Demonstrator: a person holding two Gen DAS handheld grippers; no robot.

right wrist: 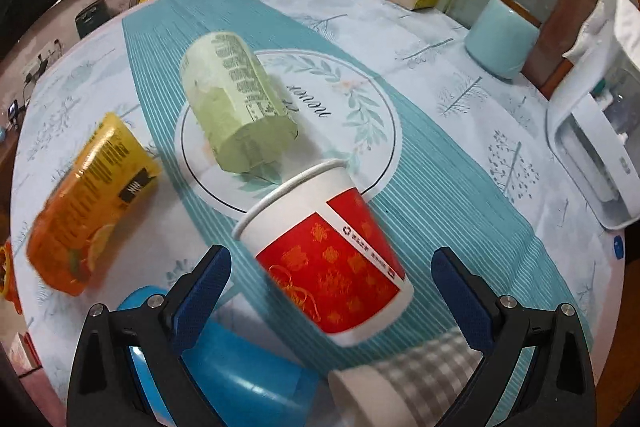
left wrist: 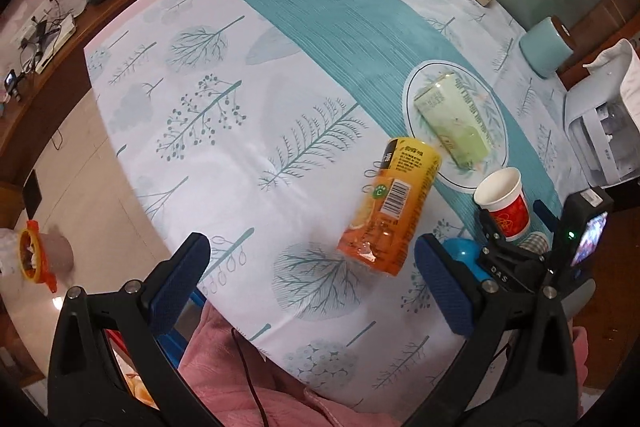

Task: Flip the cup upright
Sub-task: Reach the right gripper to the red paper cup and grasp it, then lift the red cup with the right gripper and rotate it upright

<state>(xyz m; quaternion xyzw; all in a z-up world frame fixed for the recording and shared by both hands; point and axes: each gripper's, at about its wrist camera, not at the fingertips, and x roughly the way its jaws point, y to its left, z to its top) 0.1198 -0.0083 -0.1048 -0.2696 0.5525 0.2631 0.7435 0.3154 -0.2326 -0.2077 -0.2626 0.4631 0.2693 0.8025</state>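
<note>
Right tongs (right wrist: 331, 277) stood wide open, blue pads either side of the paper cup (right wrist: 328, 255), neither pad touching it as far as could be seen. Left tongs (left wrist: 312, 287) also open, holding nothing, hanging over bare cloth near the worktop (left wrist: 200, 75) edge.

The cup, red and white, sat between the right pads near the worktop's front edge, just beside the white printed circle (right wrist: 372, 131). In the left view the cup (left wrist: 505, 205) looked upright, mouth up, so the flip seemed done or nearly done; in the right view it looked tilted, though the fisheye may have caused that.

Risks, as a guess: if the cup was not fully settled, it could tip toward the green carton (right wrist: 236, 107) lying just beyond. A careless pull-back could clip the rim, or knock the blue cup (right wrist: 240, 371) and checked cup (right wrist: 404, 379) lying on their sides just beneath the tongs.

Only the left view showed the cup's open mouth and the right gripper body behind it. Only the right view showed the pad gaps and most of the two lying cups. The orange carton (left wrist: 386, 207) showed in both.
</note>
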